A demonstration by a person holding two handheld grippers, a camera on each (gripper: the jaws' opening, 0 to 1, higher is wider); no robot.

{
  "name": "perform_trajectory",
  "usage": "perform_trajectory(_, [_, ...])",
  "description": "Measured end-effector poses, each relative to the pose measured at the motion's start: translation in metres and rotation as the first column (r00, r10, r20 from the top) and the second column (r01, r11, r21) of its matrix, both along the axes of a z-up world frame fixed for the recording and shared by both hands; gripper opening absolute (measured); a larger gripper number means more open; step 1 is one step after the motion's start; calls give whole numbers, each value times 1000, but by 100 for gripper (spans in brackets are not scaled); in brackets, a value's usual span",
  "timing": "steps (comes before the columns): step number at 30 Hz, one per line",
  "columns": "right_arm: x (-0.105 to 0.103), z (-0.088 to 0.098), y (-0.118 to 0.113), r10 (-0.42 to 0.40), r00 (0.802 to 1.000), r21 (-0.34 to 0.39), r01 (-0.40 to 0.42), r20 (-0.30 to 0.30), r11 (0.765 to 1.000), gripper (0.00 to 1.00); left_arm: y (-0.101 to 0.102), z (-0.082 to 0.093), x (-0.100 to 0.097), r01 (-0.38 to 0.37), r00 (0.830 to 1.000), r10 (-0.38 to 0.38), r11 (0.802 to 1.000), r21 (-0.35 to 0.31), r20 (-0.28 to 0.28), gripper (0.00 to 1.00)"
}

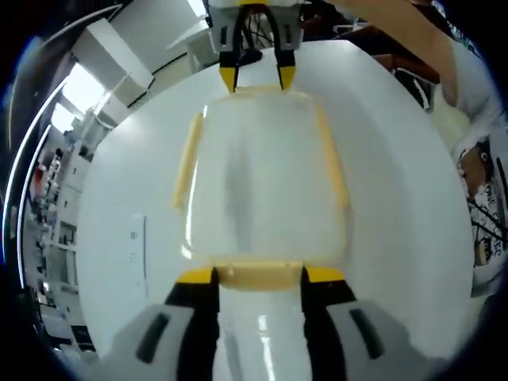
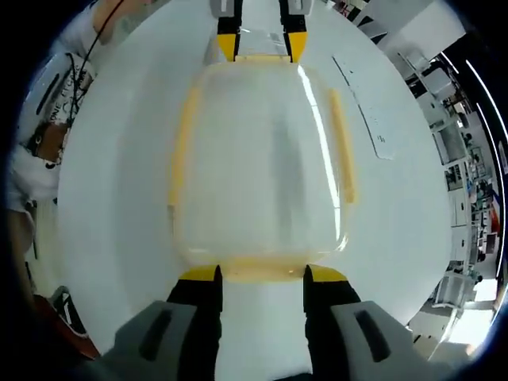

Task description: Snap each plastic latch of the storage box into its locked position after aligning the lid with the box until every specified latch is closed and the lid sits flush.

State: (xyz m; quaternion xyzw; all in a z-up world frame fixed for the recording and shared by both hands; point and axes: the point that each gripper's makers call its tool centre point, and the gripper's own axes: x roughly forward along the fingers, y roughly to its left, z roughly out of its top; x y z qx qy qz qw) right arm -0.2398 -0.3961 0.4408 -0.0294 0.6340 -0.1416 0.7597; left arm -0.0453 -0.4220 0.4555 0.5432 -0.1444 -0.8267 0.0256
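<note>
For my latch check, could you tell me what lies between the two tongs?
The storage box with its clear lid spans the stretch between left tongs and right tongs, in both gripper views.

Storage box [image 1: 262, 190] on the table [image 1: 397, 238], between left gripper [image 1: 258, 278] and right gripper [image 1: 257, 78] at opposite ends.

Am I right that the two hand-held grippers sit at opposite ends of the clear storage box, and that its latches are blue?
Nearly: the latches are yellow, not blue, as the left gripper view shows. The rest stands: the left hand-held gripper and right hand-held gripper sit at opposite ends of the clear storage box.
</note>
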Motion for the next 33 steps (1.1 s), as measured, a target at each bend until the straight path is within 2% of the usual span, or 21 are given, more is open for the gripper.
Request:
perform_trajectory(9, [41, 18, -3, 29, 999, 12, -30, 22, 999, 40, 2, 18, 42, -25, 999, 24, 999, 22, 27, 39])
perform_trajectory(17, [94, 28, -5, 69, 997, 3, -69, 35, 998, 40, 0, 32, 96, -52, 998, 51, 998, 26, 40, 39])
perform_trajectory(23, [136, 27, -5, 107, 991, 1, -108, 78, 994, 40, 2, 34, 136, -82, 996, 82, 996, 35, 18, 39])
perform_trajectory(28, [171, 25, -7, 143, 986, 0, -143, 87, 990, 40, 6, 28, 170, -113, 993, 111, 993, 43, 49, 39])
perform_trajectory(33, [200, 22, -9, 166, 981, -3, -167, 96, 986, 40, 5, 25, 199, -137, 990, 135, 989, 59, 41, 39])
